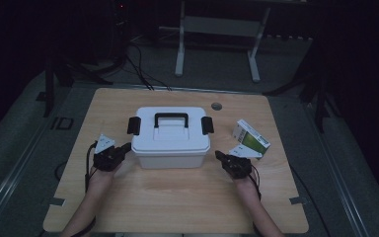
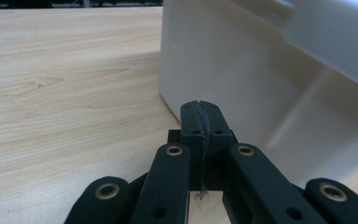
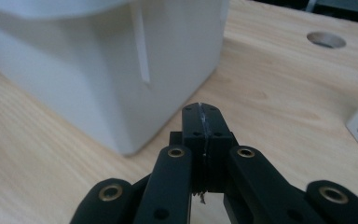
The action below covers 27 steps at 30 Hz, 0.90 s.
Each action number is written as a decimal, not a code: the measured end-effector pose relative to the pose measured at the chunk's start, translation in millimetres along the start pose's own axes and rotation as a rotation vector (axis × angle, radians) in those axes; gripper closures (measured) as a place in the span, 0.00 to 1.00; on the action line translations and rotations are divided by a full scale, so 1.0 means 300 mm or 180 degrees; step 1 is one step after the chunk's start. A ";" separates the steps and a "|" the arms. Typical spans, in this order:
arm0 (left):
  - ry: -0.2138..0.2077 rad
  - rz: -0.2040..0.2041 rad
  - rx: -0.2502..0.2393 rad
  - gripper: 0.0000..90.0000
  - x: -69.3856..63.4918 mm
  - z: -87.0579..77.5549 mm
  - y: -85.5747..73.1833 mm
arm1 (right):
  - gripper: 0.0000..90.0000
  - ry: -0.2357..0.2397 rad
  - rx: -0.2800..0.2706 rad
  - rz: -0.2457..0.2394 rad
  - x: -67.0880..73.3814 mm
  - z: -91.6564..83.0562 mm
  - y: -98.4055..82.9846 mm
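forearms come in from the bottom of the high view, the left gripper [image 1: 124,147] just beside the white box's [image 1: 170,143] left wall, the right gripper [image 1: 219,156] near its right front corner; a green-and-white carton [image 1: 250,137] lies beyond the right hand on the table [image 1: 177,197]. lid on, contents hidden. left gripper view: jaws clenched on nothing beside the box wall. right gripper view: jaws clenched, empty, near the box corner; table hole [image 3: 326,39] beyond.

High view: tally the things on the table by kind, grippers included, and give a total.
White storage box with black handle and latches: 1
Green-and-white carton: 1
Hand-held grippers, both shut and empty: 2, left gripper, right gripper
Total: 4
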State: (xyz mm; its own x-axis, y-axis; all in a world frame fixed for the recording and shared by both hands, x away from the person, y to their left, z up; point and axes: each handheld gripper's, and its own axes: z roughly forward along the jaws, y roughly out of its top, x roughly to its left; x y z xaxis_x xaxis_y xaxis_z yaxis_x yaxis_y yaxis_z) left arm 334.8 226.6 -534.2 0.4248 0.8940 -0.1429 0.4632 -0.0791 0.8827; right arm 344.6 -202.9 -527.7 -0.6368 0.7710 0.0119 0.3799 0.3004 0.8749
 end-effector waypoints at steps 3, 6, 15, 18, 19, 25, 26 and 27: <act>-0.0024 -0.0007 -0.0003 1.00 0.004 0.023 0.015 | 1.00 0.0023 -0.0036 0.0016 0.004 0.022 0.028; -0.0071 0.0018 0.0000 0.99 -0.004 0.039 0.027 | 1.00 0.0052 -0.0079 0.0050 0.008 0.042 0.056; -0.0263 -0.0069 0.0004 0.99 -0.011 0.056 0.036 | 1.00 0.0129 -0.0113 0.0056 0.035 0.082 0.083; -0.0265 -0.0056 0.0020 1.00 -0.012 0.055 0.038 | 1.00 0.0140 -0.0101 0.0069 0.034 0.083 0.081; -0.0261 -0.0047 0.0026 1.00 -0.013 0.055 0.039 | 1.00 0.0137 -0.0105 0.0081 0.035 0.083 0.081; -0.0225 0.0006 0.0080 1.00 -0.021 0.054 0.043 | 1.00 0.0154 -0.0091 0.0061 0.038 0.076 0.079; -0.0236 -0.0020 0.0087 1.00 -0.022 0.054 0.044 | 1.00 0.0164 -0.0086 0.0070 0.038 0.075 0.079; -0.0243 -0.0027 0.0098 1.00 -0.023 0.053 0.043 | 1.00 0.0173 -0.0084 0.0073 0.038 0.074 0.078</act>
State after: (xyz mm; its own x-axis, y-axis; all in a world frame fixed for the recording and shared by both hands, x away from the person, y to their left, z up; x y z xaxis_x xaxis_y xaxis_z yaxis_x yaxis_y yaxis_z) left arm 350.3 212.5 -528.9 0.4782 0.8585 -0.1851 0.4903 -0.0861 0.8673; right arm 361.1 -174.8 -517.7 -0.6638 0.7457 0.0577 0.3775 0.2675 0.8865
